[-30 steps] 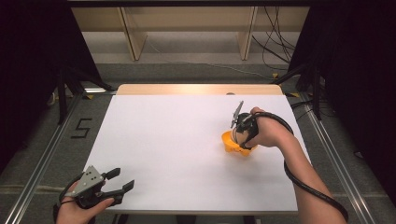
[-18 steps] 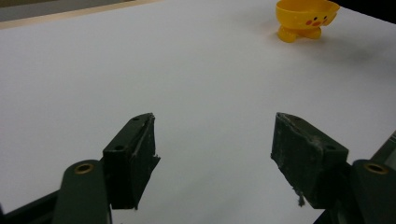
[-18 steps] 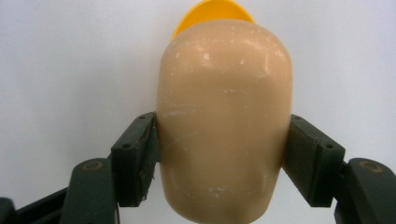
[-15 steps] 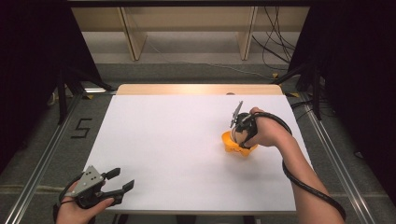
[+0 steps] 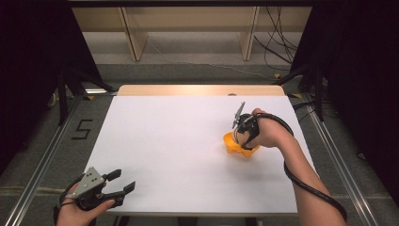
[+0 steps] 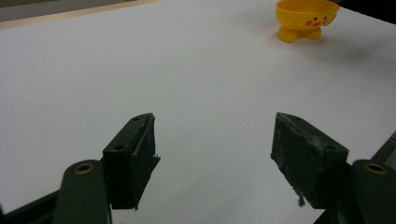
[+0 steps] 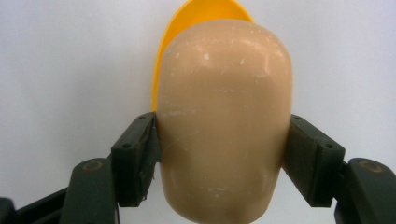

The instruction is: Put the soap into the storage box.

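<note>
Nothing had shifted since the earlier frames: both hands and the cup lay where we had seen them a second before; the beige egg-shaped piece (image 7: 224, 121) sat clamped between the jaws of the right gripper (image 7: 223, 154), each pad pressed flat against one of its sides, so the jaws stood wide yet closed on it; in the right gripper view the piece covered most of the yellow cup (image 7: 163, 60), whose rim curved out behind it at the top and left; whether the piece touched the cup we could not tell. From the high view we saw that yellow cup (image 5: 230, 141) standing on the right half of the white bench (image 5: 179, 141), roughly midway between its far and near edges, with the right gripper (image 5: 243, 134) directly over it and the right hand (image 5: 268, 134) just beside it; a black cable (image 5: 306, 188) looped back along the forearm. In the left gripper view the cup (image 6: 306, 18) stood on two stubby feet and bore a small duck face, well away across bare bench. The left gripper (image 5: 120, 183) rested at the near left corner of the bench, well apart from the cup, its jaws spread wide with nothing between them; the left hand (image 5: 77, 209) held it from below.
</note>
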Demonstrator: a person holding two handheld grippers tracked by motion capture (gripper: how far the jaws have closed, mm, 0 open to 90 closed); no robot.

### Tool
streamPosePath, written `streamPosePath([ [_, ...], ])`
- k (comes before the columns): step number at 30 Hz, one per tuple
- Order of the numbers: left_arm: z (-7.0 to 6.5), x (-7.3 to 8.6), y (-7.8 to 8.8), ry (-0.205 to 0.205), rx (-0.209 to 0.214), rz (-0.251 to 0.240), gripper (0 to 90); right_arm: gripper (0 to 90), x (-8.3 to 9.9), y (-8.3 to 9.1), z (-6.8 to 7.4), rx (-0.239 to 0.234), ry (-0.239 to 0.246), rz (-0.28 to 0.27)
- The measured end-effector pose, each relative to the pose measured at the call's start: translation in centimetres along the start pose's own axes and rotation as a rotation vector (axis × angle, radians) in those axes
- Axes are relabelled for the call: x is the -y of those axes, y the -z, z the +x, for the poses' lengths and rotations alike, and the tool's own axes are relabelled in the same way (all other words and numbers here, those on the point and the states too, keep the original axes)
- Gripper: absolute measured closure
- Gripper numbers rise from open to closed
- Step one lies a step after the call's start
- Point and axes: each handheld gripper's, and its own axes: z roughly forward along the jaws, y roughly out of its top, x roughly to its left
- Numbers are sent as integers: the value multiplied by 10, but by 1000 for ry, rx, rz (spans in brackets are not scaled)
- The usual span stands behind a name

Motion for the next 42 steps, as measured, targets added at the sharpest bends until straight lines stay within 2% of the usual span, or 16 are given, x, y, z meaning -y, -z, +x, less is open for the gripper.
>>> streamPosePath([
  [5,0,0,0,4,0,-1,302,339,-2,-1,2,-1,-30,14],
  [13,0,0,0,-1,1,0,302,339,-1,-3,0,6,-29,7],
  [14,0,0,0,0,1,-1,302,339,-1,-2,1,2,-46,13],
  [20,0,0,0,0,1,-1,302,339,0,-6,-2,-2,-13,6],
  [23,0,0,0,-1,2,0,303,338,0,-7,-3,-2,-18,6],
  [27,0,0,0,1,2,-1,302,339,-1,-7,0,11,-54,15],
  [28,0,0,0,1,2,-1,303,339,0,-9,-4,2,-25,4],
  [30,0,0,0,1,3,-1,302,339,0,-10,-5,-3,-10,-5],
  [31,0,0,0,1,3,-1,302,339,0,-11,-5,-1,-11,-3],
  [32,0,0,0,1,3,-1,302,339,-1,-10,-2,3,-48,12],
  [34,0,0,0,9,3,-1,302,339,-1,-12,-5,-5,-23,4],
  [36,0,0,0,11,2,-1,302,339,-1,-12,-5,1,-25,6],
  [37,0,0,-1,9,5,-5,302,339,-3,-12,-3,2,-49,15],
  [39,0,0,-1,10,5,-4,302,339,-3,-13,-5,-8,-29,7],
  [41,0,0,-1,9,5,-4,302,339,-5,-13,-2,-10,-69,4],
  [42,0,0,-1,9,6,-4,302,339,-5,-14,-4,-18,-46,-6],
])
